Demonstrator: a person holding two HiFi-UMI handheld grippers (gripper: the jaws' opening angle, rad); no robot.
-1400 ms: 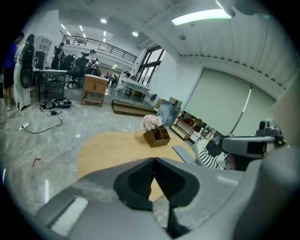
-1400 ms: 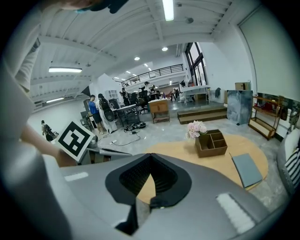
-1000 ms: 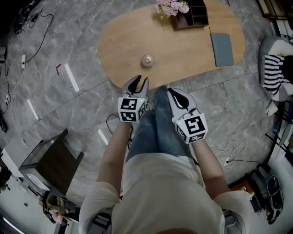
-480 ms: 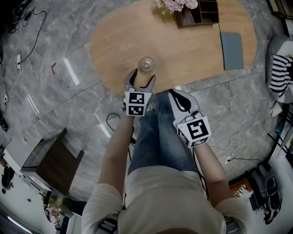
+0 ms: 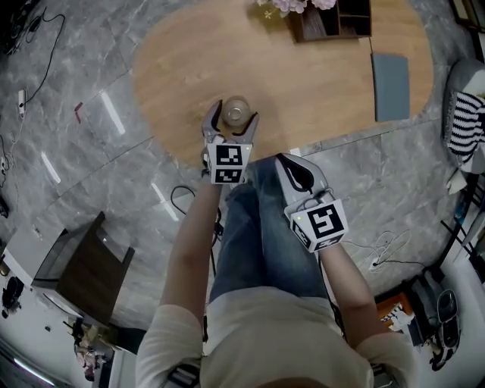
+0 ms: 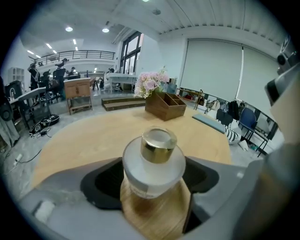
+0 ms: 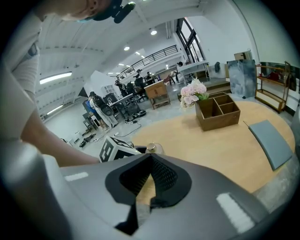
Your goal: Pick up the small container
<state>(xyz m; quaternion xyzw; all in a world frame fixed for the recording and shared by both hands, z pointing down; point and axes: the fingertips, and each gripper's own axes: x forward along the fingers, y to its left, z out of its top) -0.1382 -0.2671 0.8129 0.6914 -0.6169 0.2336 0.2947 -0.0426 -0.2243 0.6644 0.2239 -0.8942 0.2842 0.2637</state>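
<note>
The small container is a round, milky white jar with a shiny gold cap. It stands on the wooden desk, near the front edge. It sits between the jaws of the left hand-held gripper, which are opening wide and not squeezing it. The right hand-held gripper is closed and holds nothing. There is one jar, two grippers, one wooden box, one bunch of pink flowers and one grey pad.

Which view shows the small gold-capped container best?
The left gripper view: the container fills the middle, gold cap and frosted body clear, between the opening jaws. The head view shows the container small, from above; the right gripper view shows only its top.
</note>
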